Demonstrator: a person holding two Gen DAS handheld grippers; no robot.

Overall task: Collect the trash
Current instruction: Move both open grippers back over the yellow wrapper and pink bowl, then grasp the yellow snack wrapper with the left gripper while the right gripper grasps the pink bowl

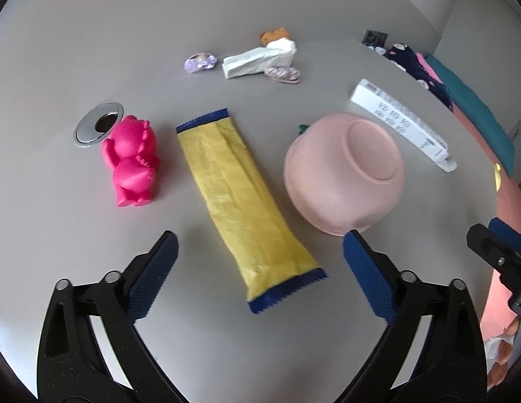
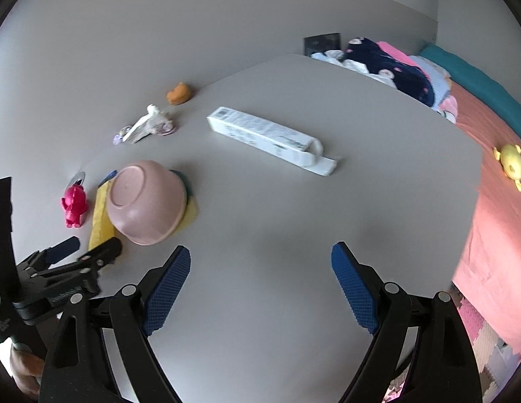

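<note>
A long yellow wrapper with blue ends [image 1: 240, 201] lies flat on the grey table [image 1: 58, 201]. My left gripper [image 1: 260, 258] is open just above its near end, one finger on each side. The wrapper also shows in the right wrist view [image 2: 99, 216], partly behind an upturned pink bowl [image 2: 147, 201]. A white carton [image 2: 270, 137] lies mid-table. More wrappers lie at the far edge: a pale green pack [image 1: 253, 62], a purple one [image 1: 200, 62] and a striped one [image 1: 283, 74]. My right gripper [image 2: 260, 285] is open over bare table. The left gripper shows in the right wrist view [image 2: 84, 247].
The pink bowl [image 1: 344, 174] sits right of the yellow wrapper, a pink toy figure [image 1: 132, 161] left of it. A metal cable grommet [image 1: 98, 124] lies behind the toy. An orange toy [image 2: 179, 94] sits at the far edge. A bed with clothes [image 2: 479, 134] lies to the right.
</note>
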